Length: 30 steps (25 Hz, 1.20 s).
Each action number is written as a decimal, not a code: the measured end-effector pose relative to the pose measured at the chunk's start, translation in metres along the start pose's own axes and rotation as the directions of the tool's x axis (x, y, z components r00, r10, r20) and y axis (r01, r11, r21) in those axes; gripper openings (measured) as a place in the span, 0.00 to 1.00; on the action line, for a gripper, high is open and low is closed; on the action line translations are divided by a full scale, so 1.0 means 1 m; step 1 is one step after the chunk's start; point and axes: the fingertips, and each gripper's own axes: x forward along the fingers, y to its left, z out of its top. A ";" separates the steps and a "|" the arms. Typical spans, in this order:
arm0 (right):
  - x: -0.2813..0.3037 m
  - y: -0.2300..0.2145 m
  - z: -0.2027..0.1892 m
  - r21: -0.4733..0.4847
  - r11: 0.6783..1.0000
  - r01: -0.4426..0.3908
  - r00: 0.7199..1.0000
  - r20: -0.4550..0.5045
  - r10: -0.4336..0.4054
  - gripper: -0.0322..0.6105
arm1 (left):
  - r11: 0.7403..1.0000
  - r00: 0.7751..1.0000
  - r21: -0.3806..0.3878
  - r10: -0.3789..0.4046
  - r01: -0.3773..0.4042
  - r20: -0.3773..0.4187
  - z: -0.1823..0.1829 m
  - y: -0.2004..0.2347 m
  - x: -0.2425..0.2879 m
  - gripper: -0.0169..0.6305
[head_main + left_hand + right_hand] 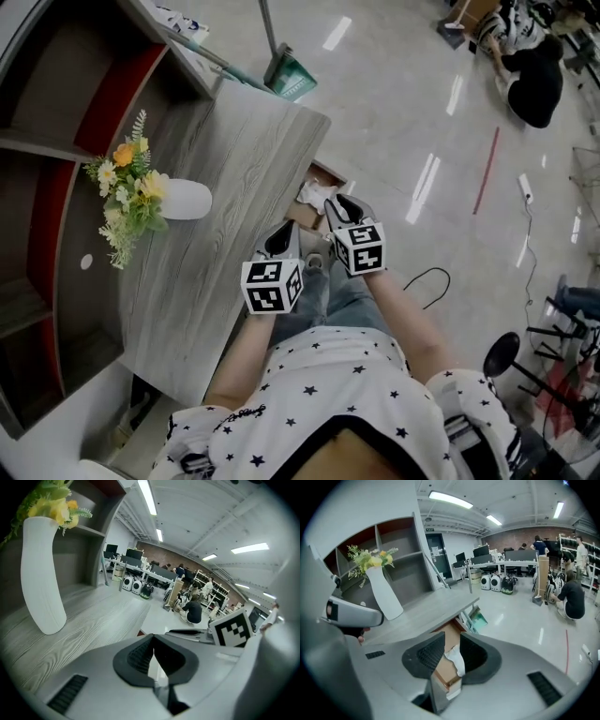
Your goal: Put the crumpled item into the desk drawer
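Observation:
The crumpled white item [309, 195] lies inside the open desk drawer [323, 174] at the desk's right side. In the right gripper view the item [456, 660] rests on the brown drawer bottom [446, 667], seen through the gap between the jaws. My right gripper [336, 201] [452, 638] hangs above the drawer, open and apart from the item. My left gripper [281, 232] [153, 635] hovers over the desk's near edge, shut with nothing between its tips.
A grey wooden desk [220, 159] carries a white vase of flowers [183, 200] [42, 583] [384, 595] at its left. A shelf unit stands behind it. A green dustpan [292, 77] leans beyond the desk. A person [534, 80] crouches on the glossy floor far right.

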 end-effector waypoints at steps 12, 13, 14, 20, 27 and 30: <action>-0.068 0.012 0.043 0.026 0.999 0.028 0.988 0.149 -0.032 0.08 | 0.995 0.997 0.067 -0.072 0.070 0.036 0.019 -0.032 -0.013 0.05; -0.074 0.012 0.046 0.025 0.999 0.032 0.986 0.161 -0.035 0.07 | 0.995 0.996 0.071 -0.078 0.075 0.039 0.020 -0.036 -0.015 0.05; -0.081 0.012 0.049 0.023 0.999 0.035 0.985 0.171 -0.039 0.07 | 0.994 0.996 0.076 -0.083 0.079 0.042 0.022 -0.041 -0.017 0.05; -0.111 0.006 0.065 0.030 0.998 0.053 0.973 0.223 -0.058 0.05 | 0.987 0.991 0.115 -0.117 0.109 0.061 0.037 -0.061 -0.024 0.05; -0.134 0.007 0.070 0.050 0.998 0.040 0.963 0.263 -0.052 0.04 | 0.978 0.985 0.156 -0.150 0.136 0.081 0.049 -0.074 -0.032 0.05; -0.143 0.006 0.071 0.058 0.998 0.031 0.959 0.280 -0.046 0.04 | 0.975 0.983 0.165 -0.162 0.147 0.087 0.051 -0.079 -0.034 0.05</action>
